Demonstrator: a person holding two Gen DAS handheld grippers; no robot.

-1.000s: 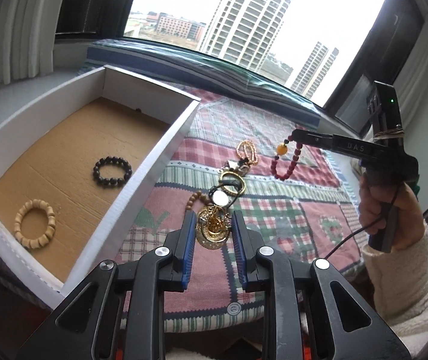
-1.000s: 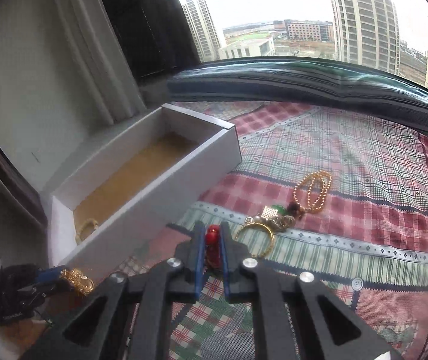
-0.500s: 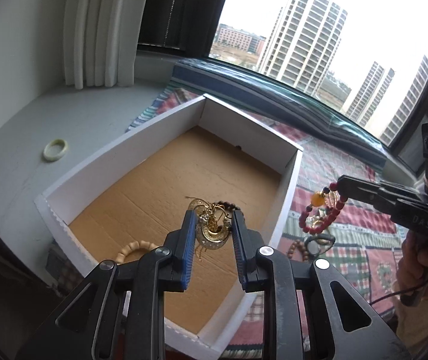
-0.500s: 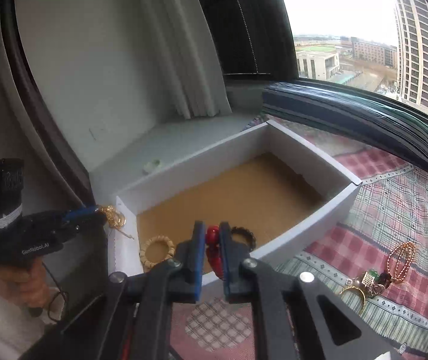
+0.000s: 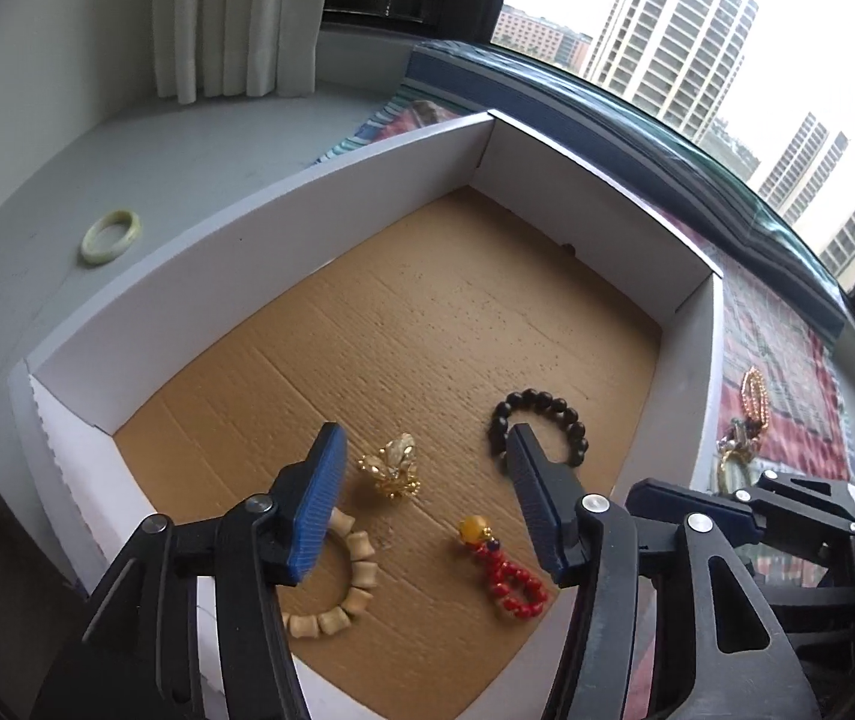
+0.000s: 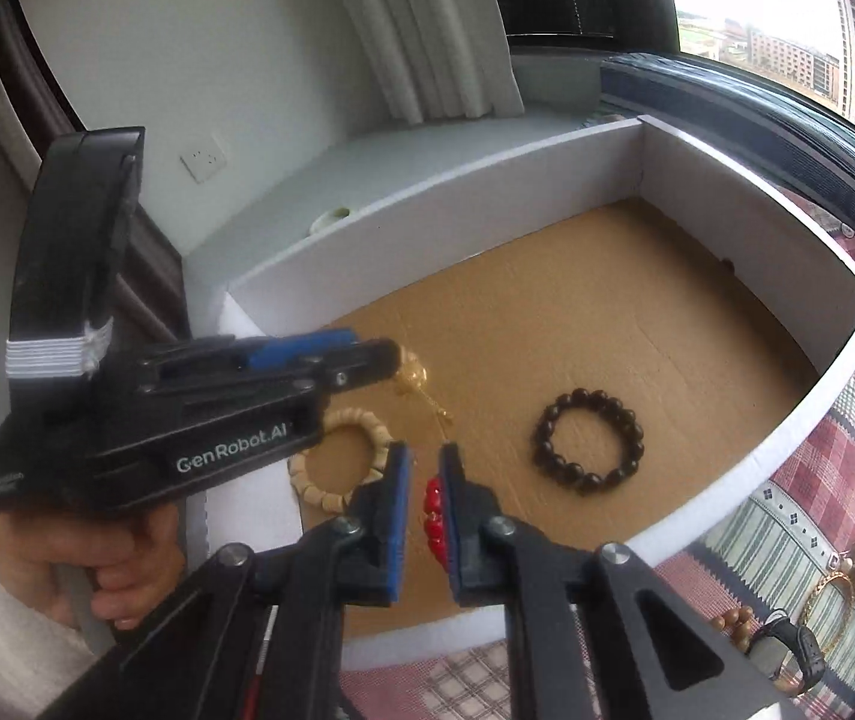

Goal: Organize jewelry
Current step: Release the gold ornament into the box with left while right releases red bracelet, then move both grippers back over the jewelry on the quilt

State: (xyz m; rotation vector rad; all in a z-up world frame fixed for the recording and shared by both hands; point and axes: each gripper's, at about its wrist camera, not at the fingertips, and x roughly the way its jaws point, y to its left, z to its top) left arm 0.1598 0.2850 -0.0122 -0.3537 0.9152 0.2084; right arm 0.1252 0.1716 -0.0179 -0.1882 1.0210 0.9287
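A white box [image 5: 367, 198] with a brown cardboard floor holds a black bead bracelet [image 5: 538, 429], a wooden bead bracelet [image 5: 346, 588], a gold brooch [image 5: 391, 468] and a red bead bracelet [image 5: 508, 576]. My left gripper [image 5: 424, 456] is open and empty above the brooch. My right gripper [image 6: 424, 471] has its jaws slightly apart, and the red bead bracelet [image 6: 434, 516] lies on the box floor between them. The black bracelet [image 6: 589, 441], wooden bracelet [image 6: 337, 468] and brooch [image 6: 412, 375] also show in the right wrist view.
More jewelry [image 6: 835, 576] lies on the plaid cloth [image 6: 787, 516] right of the box, with a gold bead chain [image 5: 754, 396]. A pale green bangle [image 5: 110, 235] sits on the grey sill left of the box. The left gripper's body [image 6: 145, 396] crowds the box's near left corner.
Both grippers moved over the box. The left gripper opened and dropped the gold brooch on the floor. The right gripper loosened and the red bracelet now lies on the cardboard.
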